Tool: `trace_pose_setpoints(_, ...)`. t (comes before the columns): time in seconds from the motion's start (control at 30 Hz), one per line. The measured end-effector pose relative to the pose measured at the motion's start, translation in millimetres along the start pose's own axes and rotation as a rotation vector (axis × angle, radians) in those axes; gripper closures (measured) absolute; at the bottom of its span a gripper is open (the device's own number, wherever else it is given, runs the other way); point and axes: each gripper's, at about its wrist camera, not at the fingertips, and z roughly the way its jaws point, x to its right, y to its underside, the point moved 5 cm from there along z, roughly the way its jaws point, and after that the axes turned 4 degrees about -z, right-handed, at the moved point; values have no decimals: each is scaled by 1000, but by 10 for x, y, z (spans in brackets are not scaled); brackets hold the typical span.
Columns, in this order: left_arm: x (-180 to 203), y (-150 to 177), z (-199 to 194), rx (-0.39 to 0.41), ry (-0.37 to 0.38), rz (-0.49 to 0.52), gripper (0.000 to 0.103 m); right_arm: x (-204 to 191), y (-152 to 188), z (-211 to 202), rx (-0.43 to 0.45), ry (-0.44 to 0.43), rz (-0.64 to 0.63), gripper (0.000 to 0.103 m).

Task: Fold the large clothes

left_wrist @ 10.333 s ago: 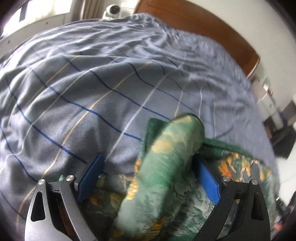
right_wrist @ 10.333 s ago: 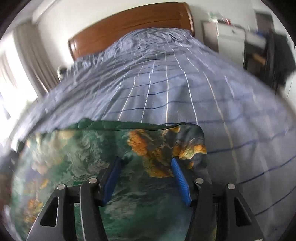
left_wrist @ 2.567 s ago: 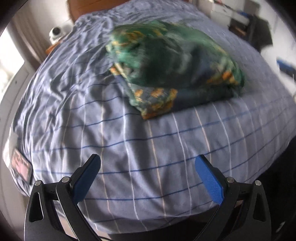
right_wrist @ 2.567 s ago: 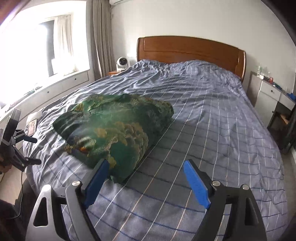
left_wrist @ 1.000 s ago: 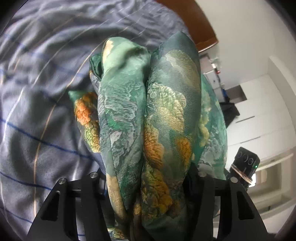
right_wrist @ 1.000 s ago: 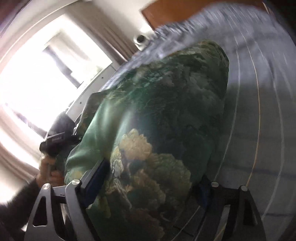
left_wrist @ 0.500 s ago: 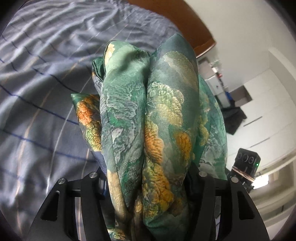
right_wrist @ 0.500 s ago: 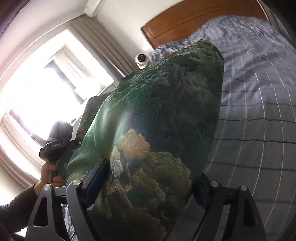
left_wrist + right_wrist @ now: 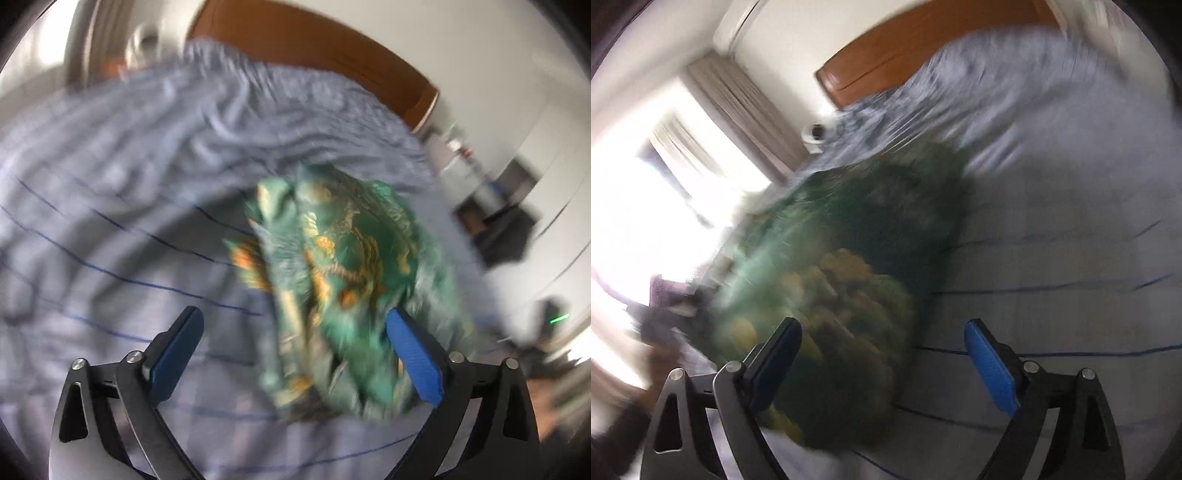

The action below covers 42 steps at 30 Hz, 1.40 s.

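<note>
Both fingers now spread, released; folded garment point(image 9: 343, 295) on bed point(image 9: 110, 221), ahead between them

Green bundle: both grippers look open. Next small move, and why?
Probably back both grippers straight off. The left gripper and right gripper both gape with blue pads clear of cloth, and the bundle sits folded on the bed. Both views are blurred, so whether the fold is neat is unclear.

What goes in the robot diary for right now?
step: let go | left gripper: open | right gripper: open | bundle: folded, on bed | view: blurred
</note>
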Motion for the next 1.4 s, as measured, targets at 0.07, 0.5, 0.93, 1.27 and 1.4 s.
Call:
trace_pose_setpoints(0.07, 171, 78, -266, 71, -126, 105, 2, -121, 12, -329, 35, 201, -120, 12)
trace_pose_setpoints(0.5, 1275, 804, -1040, 251, -184, 271, 0, -817, 297, -1875, 227, 481, -204, 12)
trace_pose_setpoints(0.93, 1730, 1200, -1539, 292, -200, 279, 0, -1207, 644, -2245, 209, 565, -277, 12)
trace_pose_setpoints(1.27, 1708, 1333, -1786, 187, -202, 134, 0, -1404, 825, -2352, 144, 522, -230, 12)
trace_pose_setpoints(1.4, 1687, 1422, -1909, 150, -257, 137, 0, -1502, 985, -2401, 100, 486, -205, 11)
